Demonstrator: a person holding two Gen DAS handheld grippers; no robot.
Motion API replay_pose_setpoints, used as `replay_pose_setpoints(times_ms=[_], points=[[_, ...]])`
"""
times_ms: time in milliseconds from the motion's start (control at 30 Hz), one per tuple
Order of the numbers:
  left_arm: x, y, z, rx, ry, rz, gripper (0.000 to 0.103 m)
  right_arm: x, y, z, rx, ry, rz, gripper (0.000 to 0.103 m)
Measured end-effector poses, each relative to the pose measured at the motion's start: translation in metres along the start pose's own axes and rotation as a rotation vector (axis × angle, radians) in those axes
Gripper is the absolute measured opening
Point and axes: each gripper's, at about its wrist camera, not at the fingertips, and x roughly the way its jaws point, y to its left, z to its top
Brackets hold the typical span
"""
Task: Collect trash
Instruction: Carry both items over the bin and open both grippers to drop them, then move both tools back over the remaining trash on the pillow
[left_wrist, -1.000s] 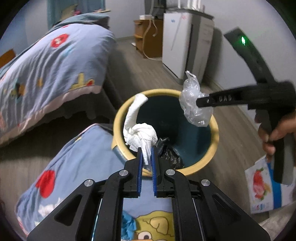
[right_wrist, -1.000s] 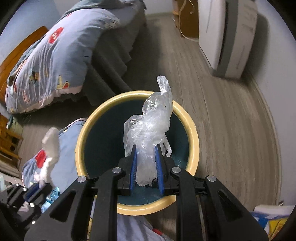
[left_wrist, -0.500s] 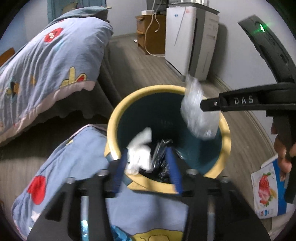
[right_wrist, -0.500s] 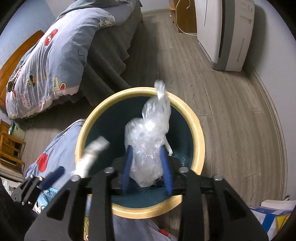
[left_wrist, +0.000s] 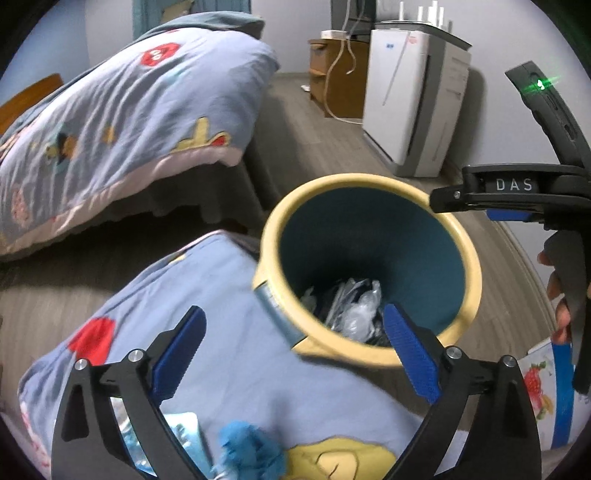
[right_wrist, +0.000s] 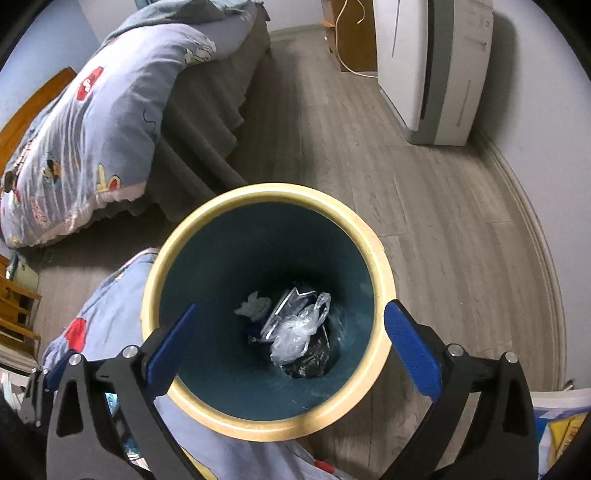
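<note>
Both jaws opening wide, left hand-held gripper (left_wrist: 295, 350) empty, right hand-held gripper (right_wrist: 291, 343) empty

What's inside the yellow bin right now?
In the yellow bin: a clear plastic bag, a white tissue wad, dark crumpled wrapping. Anything beneath them is covered.

Crinkly clear plastic bag (right_wrist: 295, 332), matt bin (right_wrist: 384, 258)

Black hand-held gripper (left_wrist: 291, 350), blue ribbed pads (left_wrist: 410, 354), silver screws
</note>
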Motion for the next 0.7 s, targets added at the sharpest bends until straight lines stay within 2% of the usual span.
replay_pose_setpoints(times_ms=[267, 467, 533, 700], points=[[-0.055, 0.048, -0.014, -0.038, -0.022, 0.069, 0.096, -0.011, 0.027, -0.002, -0.036, -0.024, -0.014, 0.097], [-0.108, 0.111, -0.032, -0.097, -0.039, 0.189, 0.097, -0.031, 0.058, -0.004, -0.108, -0.076, -0.014, 0.097], [-0.127, 0.137, -0.041, -0.135, -0.041, 0.237, 0.097, -0.036, 0.069, -0.006, -0.121, -0.084, -0.002, 0.097], [-0.162, 0.184, -0.067, -0.243, -0.064, 0.284, 0.098, -0.054, 0.098, -0.016, -0.167, -0.103, 0.046, 0.097]])
